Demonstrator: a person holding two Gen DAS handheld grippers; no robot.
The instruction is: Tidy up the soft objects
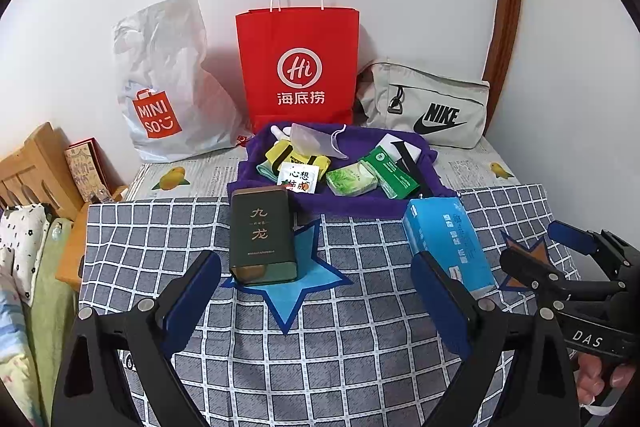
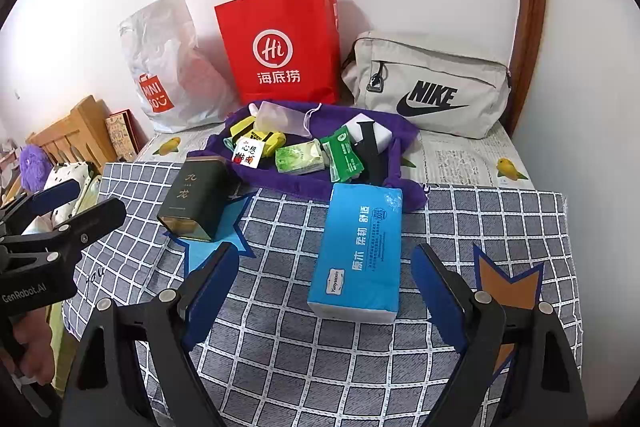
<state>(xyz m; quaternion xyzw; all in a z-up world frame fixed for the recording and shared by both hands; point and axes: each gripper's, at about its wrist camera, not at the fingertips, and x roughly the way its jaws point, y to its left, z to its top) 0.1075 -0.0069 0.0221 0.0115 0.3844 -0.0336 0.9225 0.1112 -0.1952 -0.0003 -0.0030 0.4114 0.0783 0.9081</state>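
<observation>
Two hand-held grippers, left (image 1: 316,301) and right (image 2: 324,301), spread wide, empty. Blue tissue pack (image 2: 360,251) just ahead of right; stage unclear, likely reach.

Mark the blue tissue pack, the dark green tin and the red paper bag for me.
blue tissue pack (image 2: 360,251): right wrist view, middle of its printed top face.
dark green tin (image 1: 262,233): left wrist view, centre of its lettered face.
red paper bag (image 1: 299,67): left wrist view, on the round white logo.
</observation>
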